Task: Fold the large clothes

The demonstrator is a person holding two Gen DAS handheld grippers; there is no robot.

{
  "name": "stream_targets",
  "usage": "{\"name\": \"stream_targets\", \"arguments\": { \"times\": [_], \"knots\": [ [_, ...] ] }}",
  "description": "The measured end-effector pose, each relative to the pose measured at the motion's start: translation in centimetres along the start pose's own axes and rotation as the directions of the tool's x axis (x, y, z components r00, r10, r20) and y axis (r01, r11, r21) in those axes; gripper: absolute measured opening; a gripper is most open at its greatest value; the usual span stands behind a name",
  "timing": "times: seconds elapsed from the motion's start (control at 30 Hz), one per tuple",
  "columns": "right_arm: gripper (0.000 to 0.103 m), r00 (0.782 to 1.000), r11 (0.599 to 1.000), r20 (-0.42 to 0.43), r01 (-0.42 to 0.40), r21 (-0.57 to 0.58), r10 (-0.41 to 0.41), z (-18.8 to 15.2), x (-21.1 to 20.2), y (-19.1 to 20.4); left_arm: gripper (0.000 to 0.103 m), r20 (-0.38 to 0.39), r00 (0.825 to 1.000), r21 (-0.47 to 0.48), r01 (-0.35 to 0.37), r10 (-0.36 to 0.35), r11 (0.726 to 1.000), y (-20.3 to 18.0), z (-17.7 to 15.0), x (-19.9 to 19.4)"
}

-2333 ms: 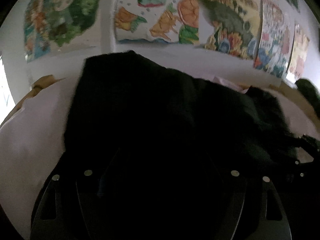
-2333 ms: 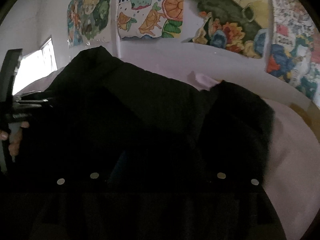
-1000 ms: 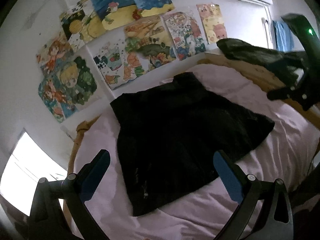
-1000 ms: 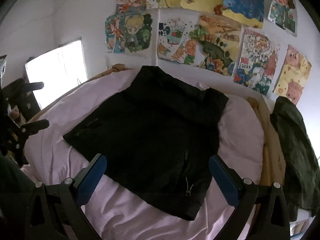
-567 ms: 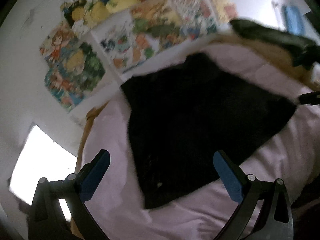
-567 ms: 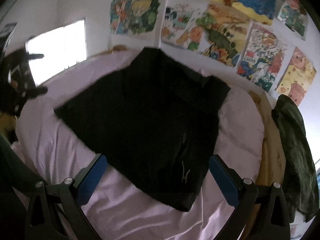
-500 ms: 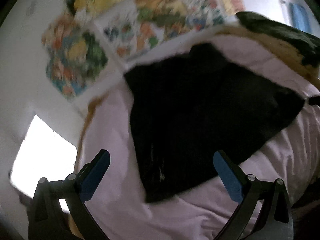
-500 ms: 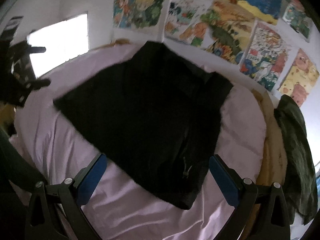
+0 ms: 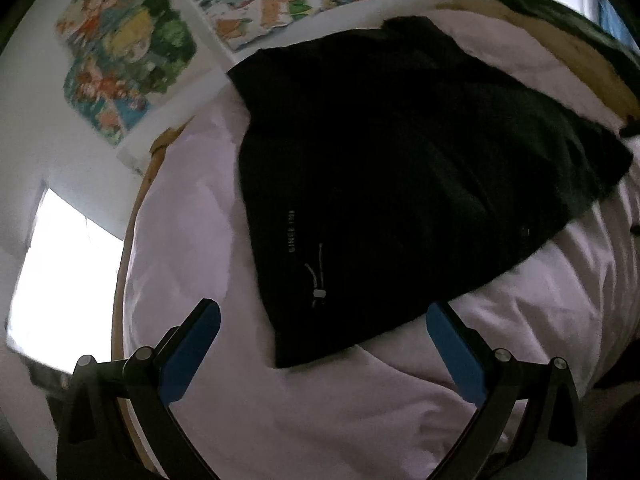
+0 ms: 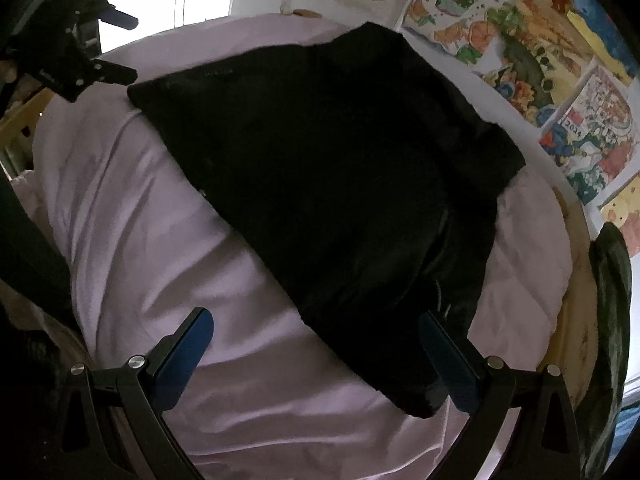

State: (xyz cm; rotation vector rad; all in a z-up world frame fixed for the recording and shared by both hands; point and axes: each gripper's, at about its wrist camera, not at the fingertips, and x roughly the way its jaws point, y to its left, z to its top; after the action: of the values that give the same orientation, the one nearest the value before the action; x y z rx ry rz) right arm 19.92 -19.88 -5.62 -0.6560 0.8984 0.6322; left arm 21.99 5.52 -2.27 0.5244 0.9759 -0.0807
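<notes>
Both claws spread wide, holding nothing. The big black fabric garment (image 9: 400, 168) lies flat on the pale pink bedsheet (image 9: 192, 248), ahead of and below me. My left gripper (image 9: 322, 344) hovers over one near hem corner, my right gripper (image 10: 316, 352) over the other.

Each hand-held gripper has a black frame, with 2 blue-padded fingers. The left hand-held gripper (image 9: 323, 326) and right hand-held gripper (image 10: 316, 338) show silver screws at the finger joints.
</notes>
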Motion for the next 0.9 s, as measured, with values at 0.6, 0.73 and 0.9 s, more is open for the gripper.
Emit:
{"name": "stream_targets", "arguments": {
  "times": [0.6, 0.73, 0.9],
  "knots": [
    [0.103, 0.949, 0.947, -0.129, 0.26, -0.189, -0.286, -1.9, 7.4, -1.1, 0.102, -0.035, 0.949, 0.357, -0.281, 0.313, 0.891, -4.0, -3.6, 8.9],
    [0.103, 0.913, 0.909, -0.112, 0.366, -0.202, -0.393, -1.3, 7.9, -1.6, 0.102, -0.051, 0.949, 0.329, -0.279, 0.312, 0.902, -4.0, -3.5, 8.8],
    [0.095, 0.921, 0.917, -0.059, 0.376, -0.135, -0.386, 0.2, 5.5, -3.3, 0.102, -0.016, 0.953, 0.287, -0.285, 0.302, 0.915, -2.4, -3.2, 8.1]
  ]
}}
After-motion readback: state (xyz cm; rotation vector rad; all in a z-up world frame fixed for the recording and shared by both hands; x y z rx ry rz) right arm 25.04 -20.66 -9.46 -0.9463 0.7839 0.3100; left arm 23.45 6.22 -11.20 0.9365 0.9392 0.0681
